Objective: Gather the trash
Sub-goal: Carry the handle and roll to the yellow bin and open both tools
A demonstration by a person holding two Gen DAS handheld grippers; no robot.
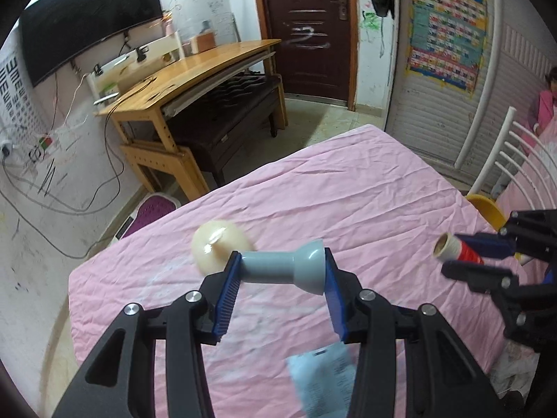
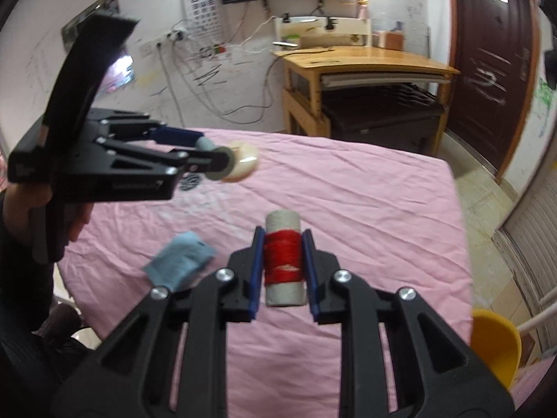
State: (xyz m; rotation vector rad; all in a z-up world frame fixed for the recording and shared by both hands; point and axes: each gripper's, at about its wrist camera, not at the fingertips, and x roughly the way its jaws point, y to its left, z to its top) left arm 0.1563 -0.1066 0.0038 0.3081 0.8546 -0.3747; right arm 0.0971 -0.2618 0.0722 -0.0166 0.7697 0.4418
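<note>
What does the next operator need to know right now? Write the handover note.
Left gripper: shut on the grey spool, held above the pink table.
Right gripper: shut on the red thread roll, also in the air.
On the table: cream lid, blue packet.
Yellow bin stands at the table's right edge.
Done: two items picked up.
Left: probably drop both in the bin, then collect lid and packet.

Home room: wooden desk (image 1: 195, 69), front door (image 1: 308, 28)

Creased pink cloth (image 1: 348, 188); glossy grey plastic piece (image 1: 283, 270); red-thread cardboard spool (image 2: 282, 261).
</note>
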